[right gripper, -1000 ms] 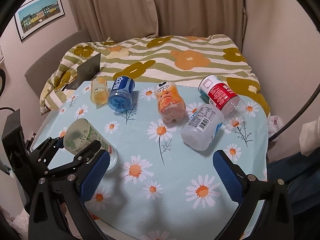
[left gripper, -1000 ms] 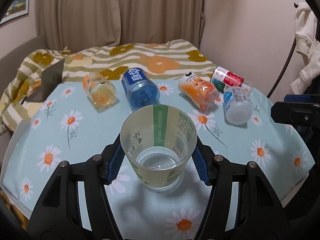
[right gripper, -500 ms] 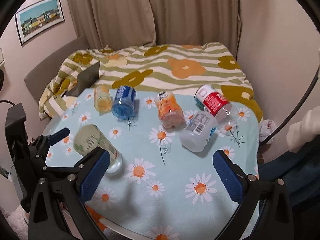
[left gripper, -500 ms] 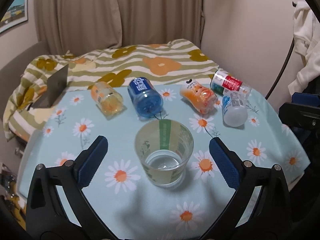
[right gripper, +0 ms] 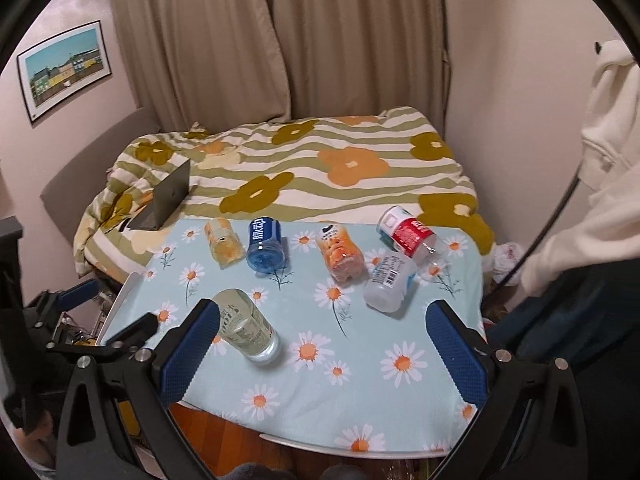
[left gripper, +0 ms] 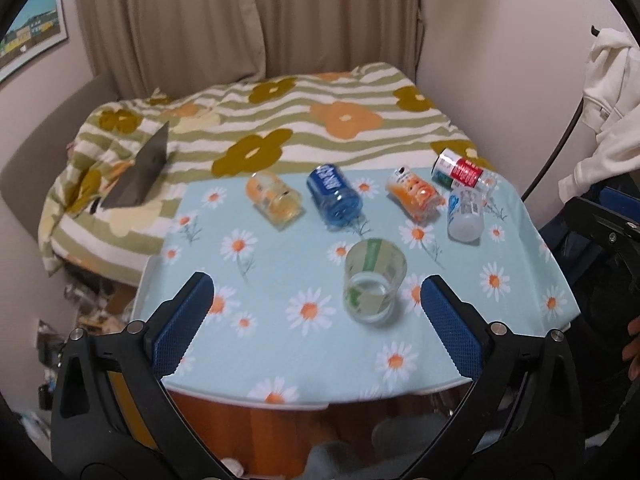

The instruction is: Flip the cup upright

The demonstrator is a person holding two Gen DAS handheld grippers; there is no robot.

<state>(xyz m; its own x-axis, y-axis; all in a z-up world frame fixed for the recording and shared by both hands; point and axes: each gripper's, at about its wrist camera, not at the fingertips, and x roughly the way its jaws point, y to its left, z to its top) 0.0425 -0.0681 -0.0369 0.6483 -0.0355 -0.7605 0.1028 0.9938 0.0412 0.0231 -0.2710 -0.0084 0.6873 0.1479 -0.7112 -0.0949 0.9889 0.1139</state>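
A clear cup with a green and white label (left gripper: 374,282) stands upright, mouth up, on the daisy tablecloth (left gripper: 280,248). It also shows in the right wrist view (right gripper: 246,330). My left gripper (left gripper: 316,320) is open and empty, pulled back toward the table's near edge, with the cup ahead between its pads and apart from them. My right gripper (right gripper: 320,344) is open and empty, held back over the near edge, with the cup just beyond its left pad (right gripper: 186,354).
Several cut bottle cups lie on their sides along the far edge: a yellow one (left gripper: 274,198), a blue one (left gripper: 334,194), an orange one (left gripper: 414,194), a red-labelled one (left gripper: 460,170) and a white one (left gripper: 464,214). A bed (left gripper: 280,128) with a laptop (left gripper: 140,174) lies behind.
My left gripper opened, let go of the upright cup and drew back and up. My right gripper also drew back from the table.
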